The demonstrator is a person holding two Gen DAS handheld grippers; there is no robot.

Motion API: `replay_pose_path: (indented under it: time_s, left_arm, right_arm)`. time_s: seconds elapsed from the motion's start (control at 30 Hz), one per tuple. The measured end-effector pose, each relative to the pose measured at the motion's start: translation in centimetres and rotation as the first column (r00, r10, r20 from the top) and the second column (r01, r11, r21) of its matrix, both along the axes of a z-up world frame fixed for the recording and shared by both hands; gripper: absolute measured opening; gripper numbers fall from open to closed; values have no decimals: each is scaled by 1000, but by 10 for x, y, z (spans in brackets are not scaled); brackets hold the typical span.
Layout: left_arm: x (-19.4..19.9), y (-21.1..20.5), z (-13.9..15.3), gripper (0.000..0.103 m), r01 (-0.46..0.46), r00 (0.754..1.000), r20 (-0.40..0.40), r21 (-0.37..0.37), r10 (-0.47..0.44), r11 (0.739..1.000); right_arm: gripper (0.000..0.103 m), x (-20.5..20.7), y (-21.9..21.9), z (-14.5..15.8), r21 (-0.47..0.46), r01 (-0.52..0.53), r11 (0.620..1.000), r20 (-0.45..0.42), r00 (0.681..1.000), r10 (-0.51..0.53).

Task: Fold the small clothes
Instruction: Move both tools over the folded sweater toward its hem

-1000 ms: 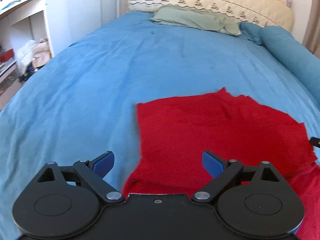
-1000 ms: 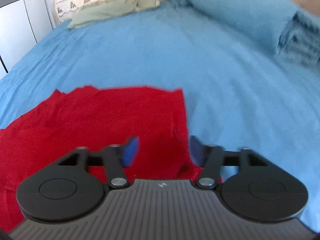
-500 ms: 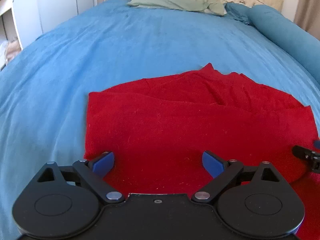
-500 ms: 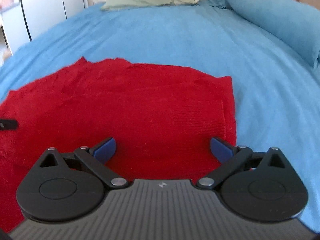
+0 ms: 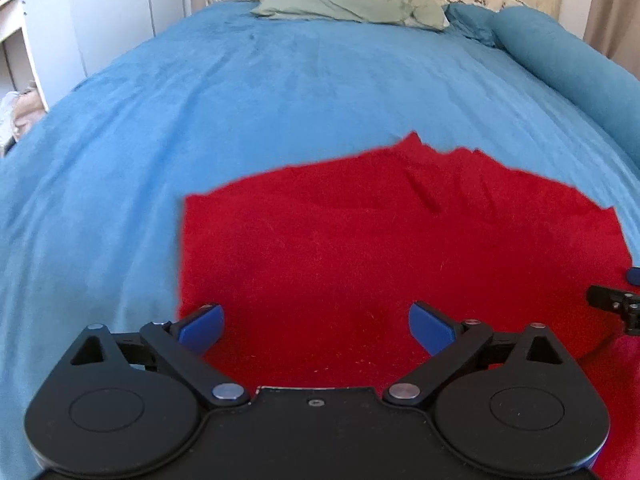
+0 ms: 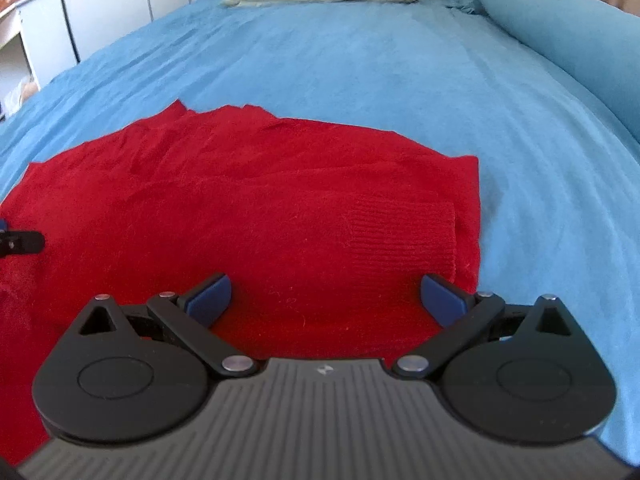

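two hand-held grippers hang over a red sweater (image 6: 256, 216) spread flat on a blue bedspread (image 6: 360, 80), ready for a fold. the right gripper (image 6: 326, 298), jaws just opened wide and empty, sits above the near edge beside a folded-in ribbed cuff (image 6: 404, 236). the left gripper (image 5: 316, 326), equally spread and holding nothing, brackets the opposite near corner. beyond, a green pillow (image 5: 352, 6) lies at the headboard.
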State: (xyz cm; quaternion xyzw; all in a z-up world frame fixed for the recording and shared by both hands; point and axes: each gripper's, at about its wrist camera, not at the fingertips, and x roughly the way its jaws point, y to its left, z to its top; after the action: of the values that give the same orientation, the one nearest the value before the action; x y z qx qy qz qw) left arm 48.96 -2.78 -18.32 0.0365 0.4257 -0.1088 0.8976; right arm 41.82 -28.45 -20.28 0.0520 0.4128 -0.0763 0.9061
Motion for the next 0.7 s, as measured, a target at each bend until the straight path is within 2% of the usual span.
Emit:
replay_pose_path:
  time_s: [0.13, 0.23, 0.3, 0.37, 0.43, 0.53, 0.7]
  left_arm:
    - [-23, 17, 46, 101, -19, 998, 67, 15, 18, 1000]
    - [-55, 36, 85, 101, -57, 995, 90, 53, 52, 997]
    - [-81, 51, 103, 103, -74, 994, 87, 41, 70, 996]
    - [-110, 67, 115, 103, -83, 995, 50, 21, 82, 996]
    - [-137, 79, 118, 103, -68, 998, -19, -10, 67, 998]
    - [-169, 92, 107, 103, -42, 990, -139, -55, 34, 998]
    - [-217, 112, 71, 100, -27, 959, -283, -97, -2, 995]
  right_arm:
    - [103, -22, -4, 39, 25, -7, 1000, 64, 998, 6]
    - [103, -49, -11, 76, 49, -15, 999, 116, 993, 9]
    - [103, -72, -18, 103, 75, -38, 996, 142, 989, 27]
    - [103, -96, -23, 125, 89, -50, 995, 153, 988, 36]
    - [103, -121, -25, 142, 100, -59, 993, 148, 988, 44]
    - [103, -157, -21, 157, 90, -74, 993, 107, 992, 64]
    - [103, -215, -9, 151, 85, -85, 993, -5, 996, 86]
